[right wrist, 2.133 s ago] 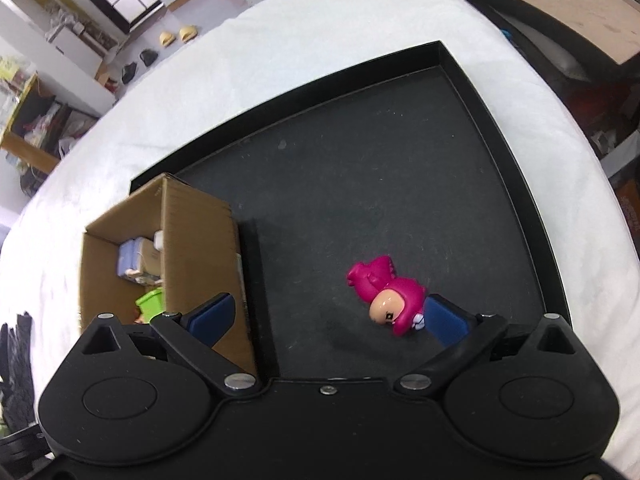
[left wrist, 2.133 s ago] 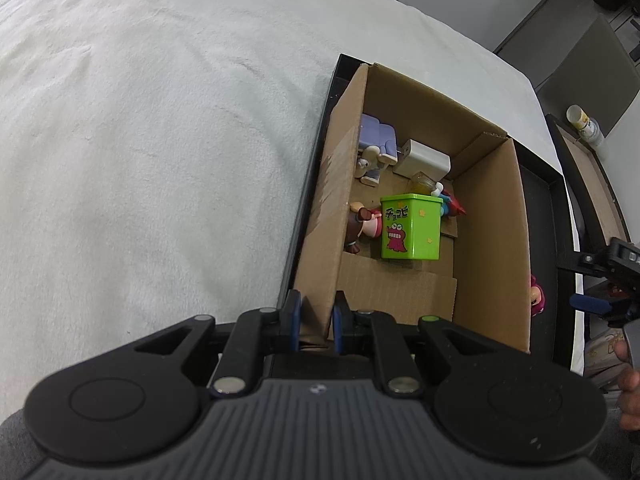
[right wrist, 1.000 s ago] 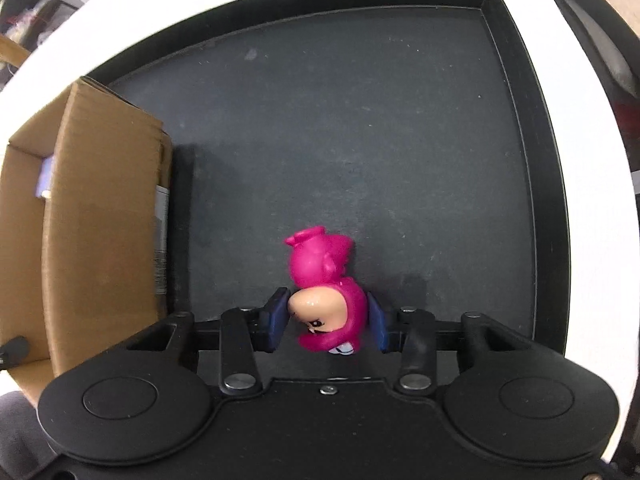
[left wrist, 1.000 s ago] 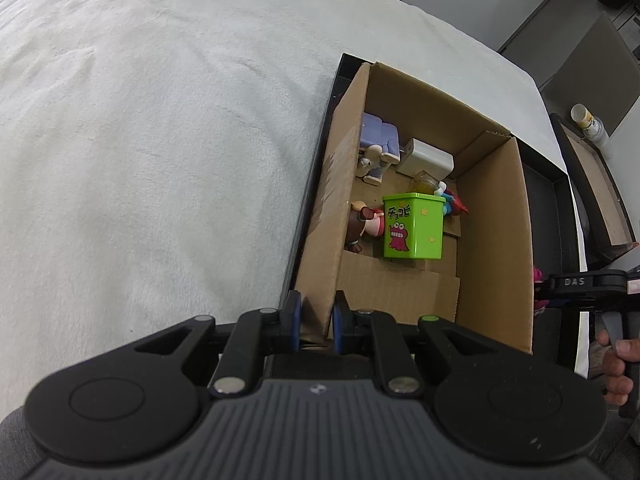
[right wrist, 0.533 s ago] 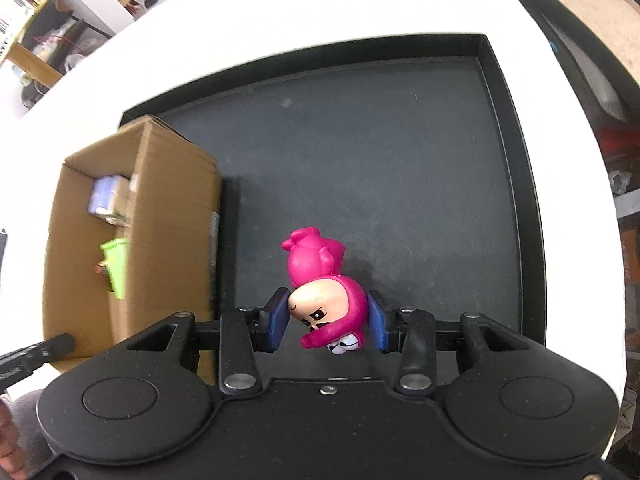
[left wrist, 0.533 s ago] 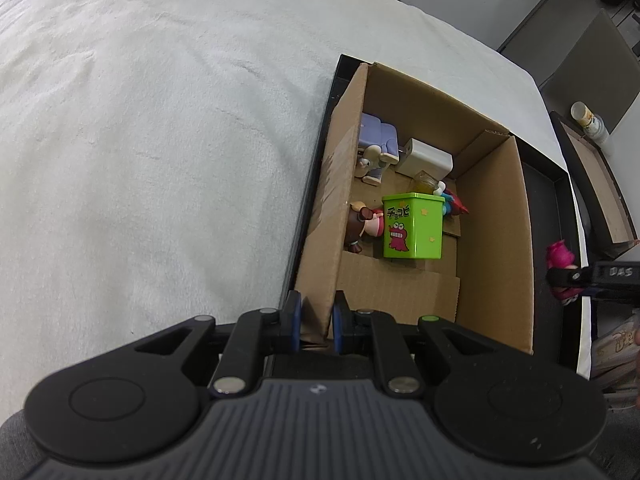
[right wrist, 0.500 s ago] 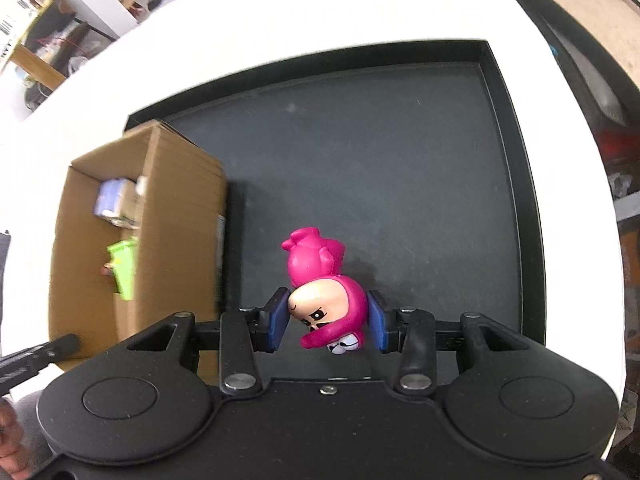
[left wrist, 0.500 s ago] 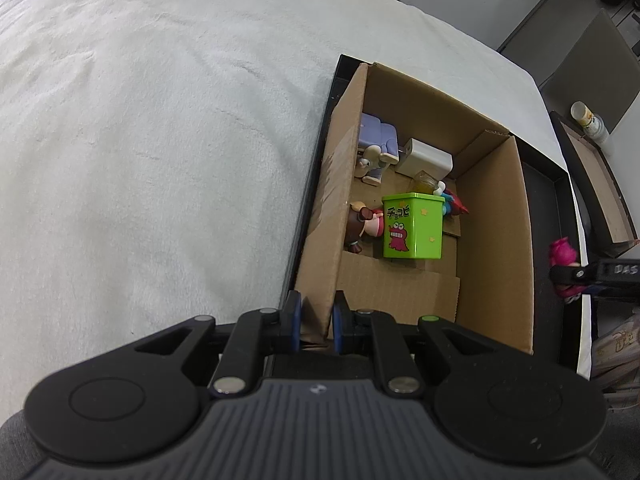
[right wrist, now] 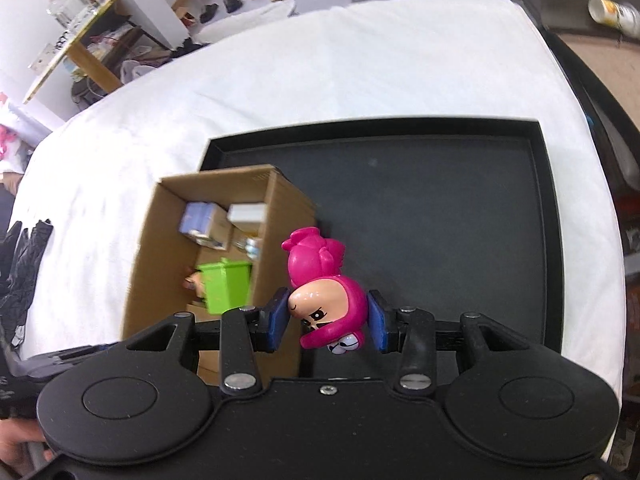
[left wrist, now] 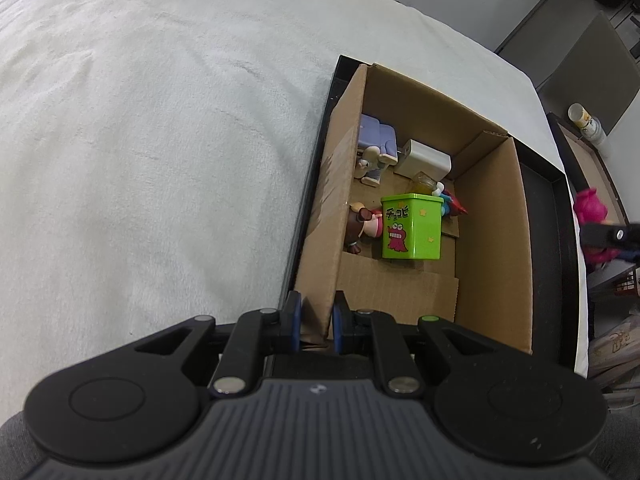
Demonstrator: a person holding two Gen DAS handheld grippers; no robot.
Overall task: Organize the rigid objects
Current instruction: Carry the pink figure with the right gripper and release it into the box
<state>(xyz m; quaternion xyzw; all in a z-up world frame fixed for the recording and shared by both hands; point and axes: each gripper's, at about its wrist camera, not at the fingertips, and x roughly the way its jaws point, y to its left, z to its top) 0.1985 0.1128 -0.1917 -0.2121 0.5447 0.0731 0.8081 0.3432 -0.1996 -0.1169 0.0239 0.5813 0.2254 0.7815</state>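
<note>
Now, on the left, nothing has shifted: the left hand-held gripper remains pinched shut on the near wall of the cardboard box, one blue pad on each side of the wall, tilted steeply down and steadying it. The box sits at the left end of the black tray, which lies on a surface covered with a white cloth. Inside are a green tin, a brown-haired figurine, a purple figurine and a white block.

Further right is the change: the right hand-held gripper, which a second ago sat low over the tray floor with its pads around the pink figurine, has lifted. The figurine now hangs clear of the tray, clamped at the head between the blue pads, face toward the camera and its body pointing away from the gripper. More of the tray and the box opening shows beneath it than before.

That likely means the pick is done and the carry has begun; the figurine hangs just right of the box's right wall, not yet over the opening. The right gripper points steeply downward, angled toward the box.
</note>
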